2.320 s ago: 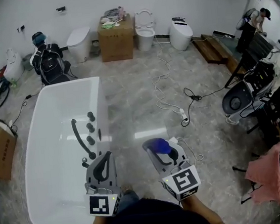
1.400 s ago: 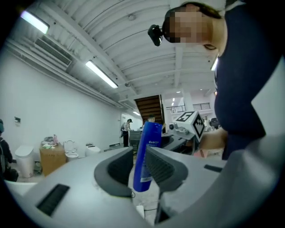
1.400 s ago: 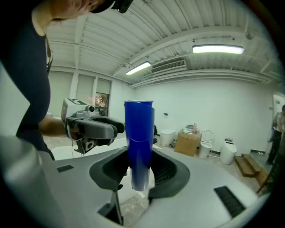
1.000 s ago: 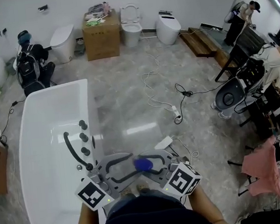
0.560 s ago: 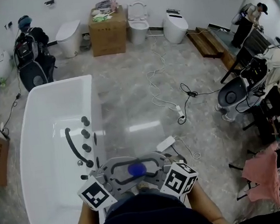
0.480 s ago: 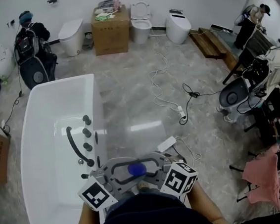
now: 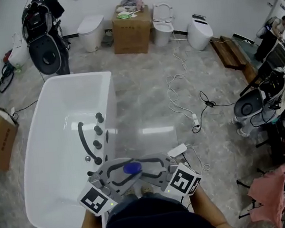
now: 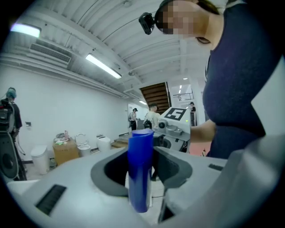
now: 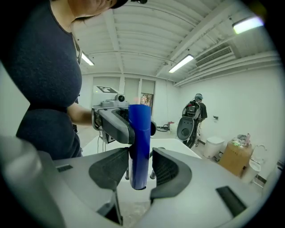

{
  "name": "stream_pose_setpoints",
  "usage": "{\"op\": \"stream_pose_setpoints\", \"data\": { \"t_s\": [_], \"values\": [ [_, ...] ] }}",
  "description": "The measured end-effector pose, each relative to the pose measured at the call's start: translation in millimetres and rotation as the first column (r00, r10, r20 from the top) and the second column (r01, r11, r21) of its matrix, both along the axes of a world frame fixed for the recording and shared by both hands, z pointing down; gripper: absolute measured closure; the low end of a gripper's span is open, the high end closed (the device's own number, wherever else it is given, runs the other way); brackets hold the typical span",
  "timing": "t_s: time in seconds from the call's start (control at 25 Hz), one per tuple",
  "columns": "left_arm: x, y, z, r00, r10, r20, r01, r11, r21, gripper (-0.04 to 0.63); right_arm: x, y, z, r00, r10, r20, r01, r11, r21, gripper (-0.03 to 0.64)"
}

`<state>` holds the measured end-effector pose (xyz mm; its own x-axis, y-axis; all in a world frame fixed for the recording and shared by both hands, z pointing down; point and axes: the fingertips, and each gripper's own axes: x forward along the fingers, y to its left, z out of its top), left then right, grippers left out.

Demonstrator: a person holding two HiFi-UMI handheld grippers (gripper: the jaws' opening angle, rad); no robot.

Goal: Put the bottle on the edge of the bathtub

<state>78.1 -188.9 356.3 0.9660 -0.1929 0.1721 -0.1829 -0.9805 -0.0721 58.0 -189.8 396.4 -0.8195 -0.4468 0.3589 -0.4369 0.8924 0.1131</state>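
A blue bottle (image 7: 132,167) stands upright between my two grippers, which meet tip to tip in front of my body. My right gripper (image 7: 144,167) is shut on the bottle (image 9: 140,149), its ribbed pads against both sides. My left gripper (image 7: 122,172) reaches in from the other side. Its jaws are closing around the same bottle (image 8: 140,171), with a gap still showing beside one pad. The white bathtub (image 7: 108,97) lies to the left, its near rim just left of the left gripper.
Dark tap handles (image 7: 99,125) and a hand shower sit on the tub's right rim. A power strip (image 7: 177,150) and cables (image 7: 179,99) lie on the floor to the right. Toilets and a cardboard box (image 7: 132,28) line the far wall. A person (image 7: 275,31) stands at far right.
The grippers, apart earlier with the bottle in the right one, have come together tip to tip. The bottle now sits between both sets of jaws, slightly further left.
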Motion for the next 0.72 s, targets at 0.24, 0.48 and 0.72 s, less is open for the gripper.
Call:
{"op": "stream_pose_setpoints", "data": {
  "t_s": [0.24, 0.48, 0.72],
  "values": [
    [-29.2, -19.5, 2.4, 0.988, -0.152, 0.023, 0.152, 0.988, -0.017, 0.436, 7.6, -11.7, -18.6, 0.994, 0.066, 0.09, -0.069, 0.997, 0.031, 0.565],
    [-44.1, -33.0, -0.7, 0.961, -0.277, 0.016, 0.277, 0.961, -0.004, 0.436, 23.8, -36.0, -32.5, 0.951, 0.28, 0.133, -0.289, 0.956, 0.056, 0.6],
    [-55.9, -49.3, -7.1, 0.886, -0.462, -0.045, 0.463, 0.887, -0.008, 0.436, 51.4, -50.9, -47.6, 0.857, 0.491, 0.153, -0.511, 0.848, 0.14, 0.6]
  ]
}}
